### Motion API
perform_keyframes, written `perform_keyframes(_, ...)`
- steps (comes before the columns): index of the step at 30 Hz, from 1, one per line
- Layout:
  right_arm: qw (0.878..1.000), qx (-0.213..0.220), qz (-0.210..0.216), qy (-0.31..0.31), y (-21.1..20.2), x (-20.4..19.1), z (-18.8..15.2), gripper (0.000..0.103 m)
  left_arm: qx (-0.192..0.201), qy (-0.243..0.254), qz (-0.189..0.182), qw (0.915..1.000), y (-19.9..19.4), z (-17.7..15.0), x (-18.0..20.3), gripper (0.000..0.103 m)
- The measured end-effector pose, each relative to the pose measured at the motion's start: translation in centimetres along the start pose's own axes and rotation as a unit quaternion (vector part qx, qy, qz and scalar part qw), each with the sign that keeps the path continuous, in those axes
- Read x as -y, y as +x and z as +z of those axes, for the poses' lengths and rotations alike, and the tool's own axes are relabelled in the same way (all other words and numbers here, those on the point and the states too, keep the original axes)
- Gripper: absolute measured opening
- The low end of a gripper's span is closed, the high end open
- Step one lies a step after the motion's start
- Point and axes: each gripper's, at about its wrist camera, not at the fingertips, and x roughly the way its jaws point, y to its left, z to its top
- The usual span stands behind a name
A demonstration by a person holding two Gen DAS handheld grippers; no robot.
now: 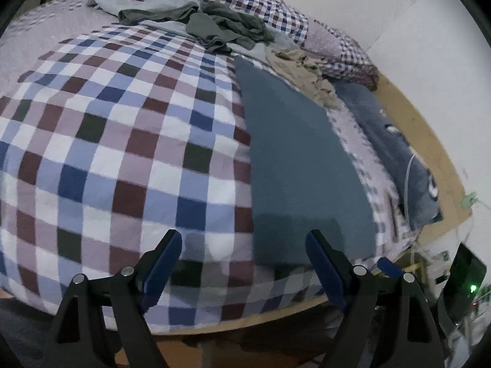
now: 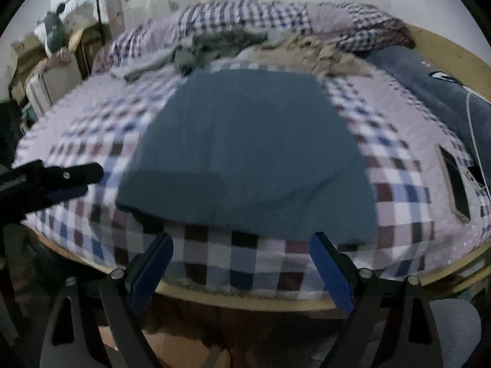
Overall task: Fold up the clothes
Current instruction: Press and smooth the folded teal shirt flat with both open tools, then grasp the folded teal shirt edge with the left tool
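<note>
Folded blue cloth [image 2: 245, 159] lies flat on checked bedspread [image 1: 122, 141]. Left gripper [image 1: 244, 247] and right gripper [image 2: 242, 245]: jaws apart, holding nothing.

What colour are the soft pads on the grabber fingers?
Blue pads on black arms; clearest in the right wrist view.

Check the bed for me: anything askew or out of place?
The teal garment lies flat but its near left corner is folded under. Crumpled grey clothes and a beige one sit unfolded at the far end.
</note>
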Motion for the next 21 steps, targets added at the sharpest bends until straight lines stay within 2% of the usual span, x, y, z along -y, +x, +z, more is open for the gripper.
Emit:
perform_keyframes(4,0.999,0.029,0.008,0.030,-0.6,0.8,0.8,0.093,0.015,-0.030,-0.056,0.9978,-0.4,2.1,-0.9,0.086)
perform_keyframes(8,0.998,0.040,0.019,0.036,-0.4,0.8,1.2,0.093,0.035,-0.044,-0.117,0.9915,-0.2,5.2,-1.5,0.086)
perform_keyframes(19,0.997,0.049,0.047,0.031,0.8,0.3,1.3,0.093,0.002,-0.031,-0.181,0.9830,6.4,15.6,-2.2,0.086)
perform_keyframes(21,0.997,0.047,0.051,0.028,1.3,0.2,1.5,0.093,-0.005,-0.037,-0.206,0.9778,7.9,17.4,-2.6,0.086)
